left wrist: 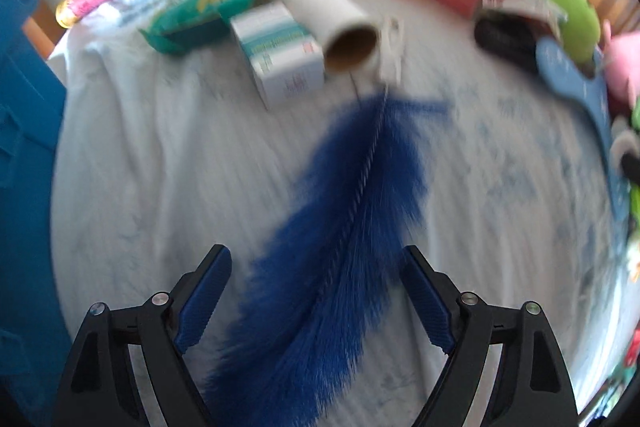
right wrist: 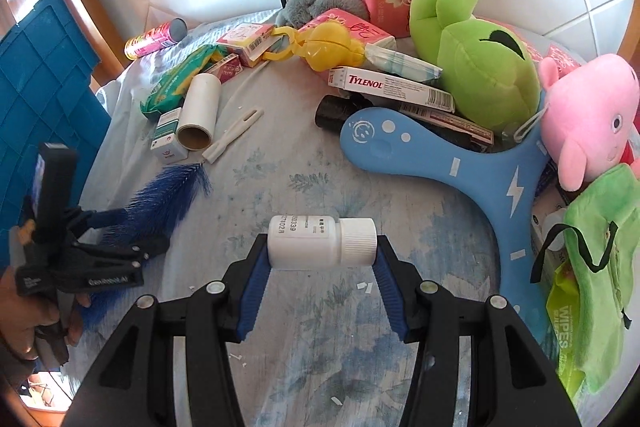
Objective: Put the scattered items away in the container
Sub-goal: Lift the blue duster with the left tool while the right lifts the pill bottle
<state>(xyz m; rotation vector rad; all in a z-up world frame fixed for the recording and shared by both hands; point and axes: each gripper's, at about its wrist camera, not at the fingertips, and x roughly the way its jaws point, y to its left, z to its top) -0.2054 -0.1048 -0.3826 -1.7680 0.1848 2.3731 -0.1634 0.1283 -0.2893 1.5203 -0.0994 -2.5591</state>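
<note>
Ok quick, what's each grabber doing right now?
Left gripper: open, straddling the blue brush, not gripping it.
Right gripper: shut on the white pill bottle.

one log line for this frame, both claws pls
left claw: open, over blue brush | right claw: shut on white pill bottle, end to end | blue crate: at left | phase: bottle grasped

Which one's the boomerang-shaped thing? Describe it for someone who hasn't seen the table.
Start at the green frog plush on the table's right side. Just below it, on the floral cloth, lies a flat light-blue boomerang. Unlike its neighbours, it is printed with a white smiley face, dots and a lightning bolt.
</note>
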